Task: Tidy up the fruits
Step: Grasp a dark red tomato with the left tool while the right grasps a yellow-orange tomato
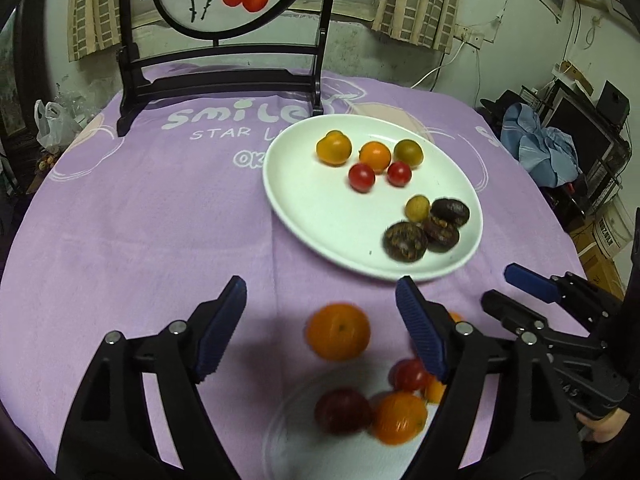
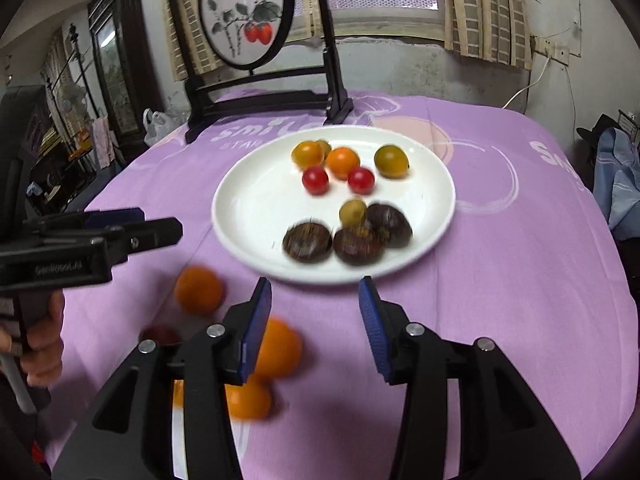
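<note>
A white plate [image 2: 248,200] on the purple tablecloth [image 2: 520,260] serves as the landmark. Left of the plate, in the right wrist view, the left gripper [image 2: 158,226] reaches in from the frame edge; seen in its own camera [image 1: 320,296], its jaws stand wide apart with nothing between them. Nearer the camera than the plate, one orange [image 1: 338,331] lies on the cloth, apart from the plate's rim. Nearer still, a clear dish [image 1: 304,440] holds a blurred cluster: one dark red fruit [image 1: 342,410], one red tomato [image 1: 408,374] and at least two more orange fruits, partly hidden by the gripper finger. On the plate itself, the far group counts three yellow-orange tomatoes [image 1: 334,147] and two red cherry tomatoes [image 1: 361,177]; a possible fourth yellow one behind the leftmost cannot be confirmed. The near group counts one small yellow fruit [image 1: 417,207] touching three dark brown fruits [image 1: 405,241]. Below the plate's near rim, the right gripper [image 2: 316,308] hovers with its jaws apart and empty. Behind the plate stands one dark-framed round painted screen [image 2: 246,16].
</note>
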The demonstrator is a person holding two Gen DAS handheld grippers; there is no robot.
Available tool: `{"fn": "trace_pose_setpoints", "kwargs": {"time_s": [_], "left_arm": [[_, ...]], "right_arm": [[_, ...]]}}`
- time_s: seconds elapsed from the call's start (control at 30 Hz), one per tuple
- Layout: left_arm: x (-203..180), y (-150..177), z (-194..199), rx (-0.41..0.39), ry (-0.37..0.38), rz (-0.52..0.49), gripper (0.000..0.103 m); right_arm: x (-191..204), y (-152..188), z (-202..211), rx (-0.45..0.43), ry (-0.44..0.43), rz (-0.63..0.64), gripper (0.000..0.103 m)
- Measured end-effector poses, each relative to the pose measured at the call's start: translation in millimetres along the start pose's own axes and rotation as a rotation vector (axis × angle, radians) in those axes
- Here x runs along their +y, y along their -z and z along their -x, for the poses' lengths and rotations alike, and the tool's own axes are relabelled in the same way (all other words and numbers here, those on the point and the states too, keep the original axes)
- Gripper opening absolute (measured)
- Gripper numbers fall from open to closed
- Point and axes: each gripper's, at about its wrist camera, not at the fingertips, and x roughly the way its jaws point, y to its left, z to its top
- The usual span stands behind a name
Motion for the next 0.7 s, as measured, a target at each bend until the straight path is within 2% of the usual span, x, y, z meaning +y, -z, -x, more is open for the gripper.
{"fn": "trace_pose_setpoints", "kwargs": {"time_s": [0.07, 0.3, 0.47, 0.7], "left_arm": [[2.8, 11.5, 7.1, -0.003, -0.005, -0.003, 0.086], [16.7, 41.6, 11.8, 0.013, -0.004, 0.032, 0.088], [24.0, 51.3, 7.3, 0.023, 0.008, 0.050, 0.088], [34.2, 53.5, 4.7, 0.014, 0.005, 0.049, 0.089]], "right_arm": [[3.2, 13.7, 7.5, 0.005, -0.002, 0.014, 0.053], [26.4, 56.0, 11.1, 0.078, 0.015, 0.105, 0.054], [42.7, 65.3, -2.6, 0.120, 0.026, 0.157, 0.054], [58.0, 58.6, -22.5, 0.133, 0.041, 0.183, 0.053]]}}
